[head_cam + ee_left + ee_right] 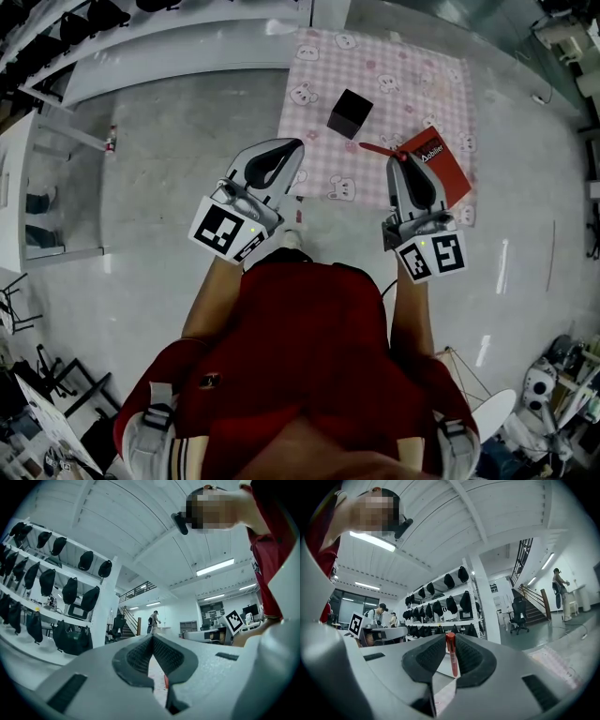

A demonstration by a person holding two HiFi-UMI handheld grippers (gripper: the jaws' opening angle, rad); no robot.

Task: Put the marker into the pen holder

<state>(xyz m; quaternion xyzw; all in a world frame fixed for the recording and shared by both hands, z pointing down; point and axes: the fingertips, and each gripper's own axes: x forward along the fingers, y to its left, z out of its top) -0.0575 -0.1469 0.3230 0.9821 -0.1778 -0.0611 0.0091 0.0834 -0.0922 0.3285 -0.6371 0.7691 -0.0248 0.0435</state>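
Already the right gripper (pixel 403 161) is gripping the marker (pixel 379 150), left gripper (pixel 296 146) closed and empty; the pen holder (pixel 349 113) is awaiting it

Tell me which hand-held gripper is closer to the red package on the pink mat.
Right. The right hand-held gripper, shut on the marker, is at the left edge of the red package; the left hand-held gripper is far off to its left.

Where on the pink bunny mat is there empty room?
The far strip of the mat beyond the black pen holder is bare. So is the near patch between the left gripper and right gripper. Crowded: the right side, with the red pack and the held marker.
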